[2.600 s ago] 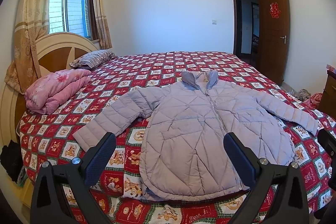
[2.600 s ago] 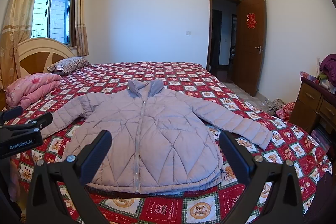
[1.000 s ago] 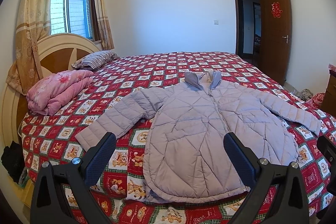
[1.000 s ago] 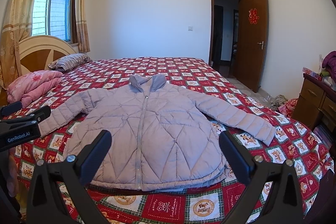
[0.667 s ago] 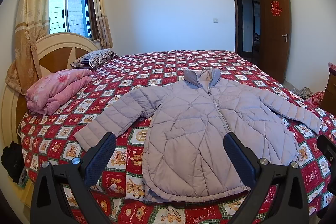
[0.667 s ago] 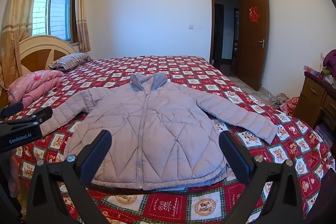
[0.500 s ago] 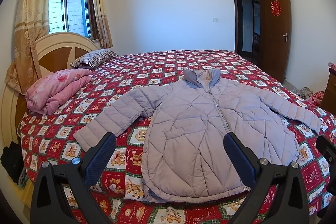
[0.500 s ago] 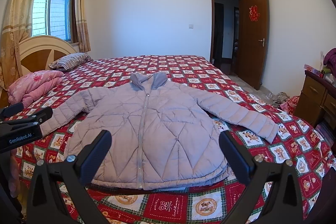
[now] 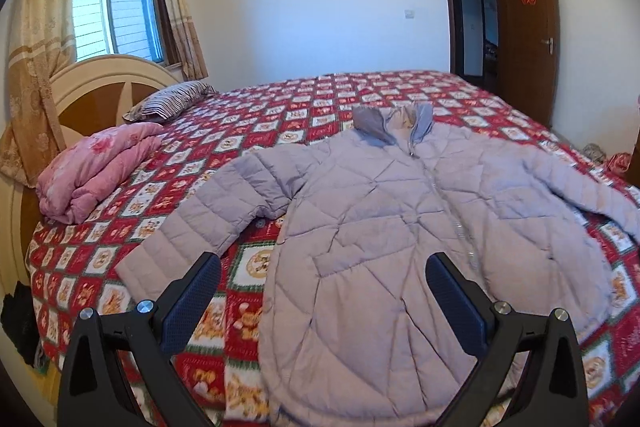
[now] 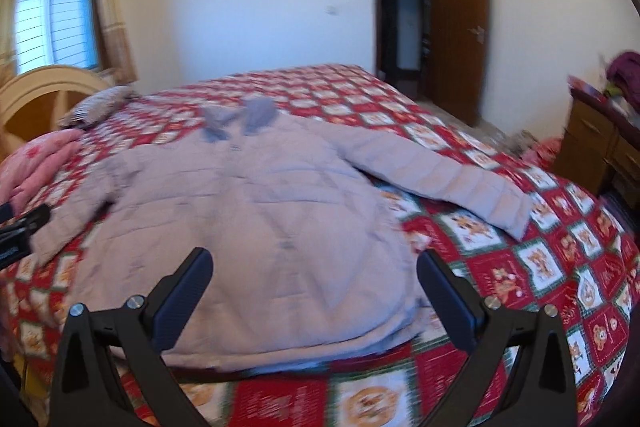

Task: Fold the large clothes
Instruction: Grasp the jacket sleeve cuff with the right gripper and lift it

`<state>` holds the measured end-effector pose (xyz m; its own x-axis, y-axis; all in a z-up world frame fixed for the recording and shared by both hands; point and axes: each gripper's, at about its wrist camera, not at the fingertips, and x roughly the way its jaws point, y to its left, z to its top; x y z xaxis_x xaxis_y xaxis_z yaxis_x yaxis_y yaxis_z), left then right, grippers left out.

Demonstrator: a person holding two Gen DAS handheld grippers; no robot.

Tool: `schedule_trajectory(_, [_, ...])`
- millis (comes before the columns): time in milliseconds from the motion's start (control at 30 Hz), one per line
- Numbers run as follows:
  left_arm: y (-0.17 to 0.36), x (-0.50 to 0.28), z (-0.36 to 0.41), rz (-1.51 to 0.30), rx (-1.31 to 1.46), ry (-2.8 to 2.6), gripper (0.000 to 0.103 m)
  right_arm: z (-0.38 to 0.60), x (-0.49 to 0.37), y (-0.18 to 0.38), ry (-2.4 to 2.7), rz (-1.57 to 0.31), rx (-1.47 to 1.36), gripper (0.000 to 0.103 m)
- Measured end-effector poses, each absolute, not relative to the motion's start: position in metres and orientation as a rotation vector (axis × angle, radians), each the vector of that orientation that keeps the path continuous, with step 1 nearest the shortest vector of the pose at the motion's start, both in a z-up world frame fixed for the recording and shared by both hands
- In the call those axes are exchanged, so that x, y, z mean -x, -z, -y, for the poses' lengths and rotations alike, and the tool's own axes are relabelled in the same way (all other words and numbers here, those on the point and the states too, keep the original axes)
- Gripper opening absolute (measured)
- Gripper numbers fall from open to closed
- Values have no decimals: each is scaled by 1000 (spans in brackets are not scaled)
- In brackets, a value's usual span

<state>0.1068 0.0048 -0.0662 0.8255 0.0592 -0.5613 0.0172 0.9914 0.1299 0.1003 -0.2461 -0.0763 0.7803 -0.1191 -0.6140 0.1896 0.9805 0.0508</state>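
Both tools are spread wide and hold nothing. From the left wrist view, the left hand-held gripper (image 9: 320,295) hangs above the near edge of the bed (image 9: 304,95), its blue-padded fingers (image 9: 192,301) framing the lower left part of the jacket (image 9: 384,227). From the right wrist view, the right hand-held gripper (image 10: 314,291) hangs over the jacket's hem, with its fingers (image 10: 448,301) equally far apart; this view is blurred.

A pale lilac quilted jacket lies flat, front up and zipped, on the red patterned bedspread (image 9: 280,119), its collar (image 9: 394,121) pointing toward the far side of the bed and its hem toward the cameras. Both sleeves are stretched out to the sides: the left sleeve (image 9: 208,219) angles down toward the near left edge, and the right sleeve (image 10: 448,183) reaches toward the bed's right side, its cuff resting on the bedspread.

A folded pink quilt (image 9: 96,167) sits near the headboard (image 9: 100,95), well apart from the jacket, with a striped pillow (image 9: 168,103) beyond it. A window (image 9: 116,15) with curtains is behind the headboard, a brown door (image 9: 528,31) stands open at the far right, and a wooden dresser (image 10: 600,143) stands by the bed's right side.
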Motion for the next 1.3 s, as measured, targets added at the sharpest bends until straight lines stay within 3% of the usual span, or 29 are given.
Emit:
schedule_trajectory(300, [104,-199,6,-653,-165,-57,102,399,-142,118,484,-732,-317,102])
schedule_trajectory(633, [149,-278,15,-734,-204,-111,102,505,-173,155,674,-794,-497,90])
schedule_trajectory(800, [163,-309,5,-790,-208,-146,102,519,-190,174,655,-850,-508,68])
schedule_trajectory(1000, [168,-330,-16,-836,-193,-165,102,517,-197,174,595,-852,-470,18])
schedule_trajectory(1067, [166,-331,-23,-832,-186,-172,102,512,-200,168,583,-850,-444,13])
schedule_trajectory(1300, [157,-332,-45,-823,-167,-197,102,466,-225,130,484,-797,-340,11])
